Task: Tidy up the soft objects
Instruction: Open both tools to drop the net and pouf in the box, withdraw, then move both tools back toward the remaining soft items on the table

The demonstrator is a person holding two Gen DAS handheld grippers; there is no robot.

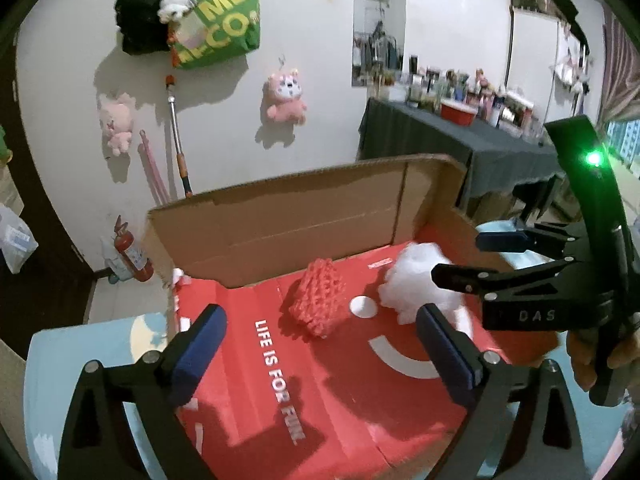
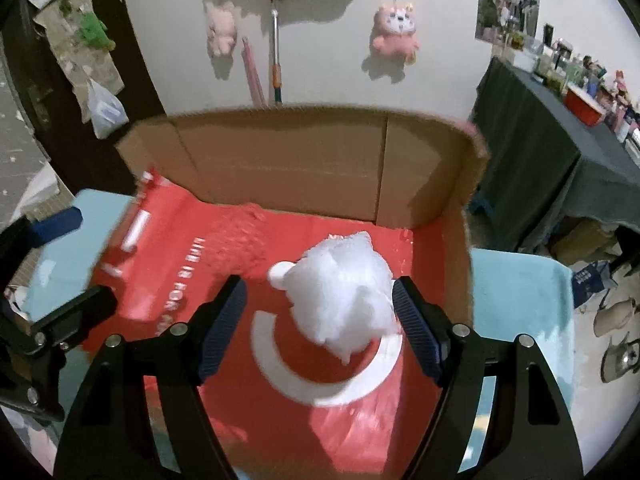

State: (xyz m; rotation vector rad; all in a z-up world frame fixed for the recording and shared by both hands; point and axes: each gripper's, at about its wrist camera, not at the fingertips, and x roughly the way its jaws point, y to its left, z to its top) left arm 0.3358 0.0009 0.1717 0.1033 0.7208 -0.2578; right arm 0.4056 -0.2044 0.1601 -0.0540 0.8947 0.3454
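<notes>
An open cardboard box [image 1: 300,216] with a red printed floor lies on a light-blue surface. On that floor, in the left wrist view, are a red foam net sleeve [image 1: 318,304] and, to its right, a white fluffy wad [image 1: 416,284]. My left gripper [image 1: 320,350] is open above the box's near part, short of the net, and holds nothing. My right gripper [image 2: 320,322] is open too, and the white wad [image 2: 344,296] sits between its fingers, against the right pad [image 2: 416,332]. In the right wrist view the net is only a red blur. The right gripper [image 1: 466,256] reaches in from the right.
The box's tall back wall [image 2: 300,160] and right wall [image 2: 460,248] close off those sides. A dark-draped table [image 1: 440,140] with several bottles stands at the back right. Plush toys [image 1: 284,96] and a green bag [image 1: 220,20] hang on the wall. A fire extinguisher [image 1: 132,252] stands on the floor.
</notes>
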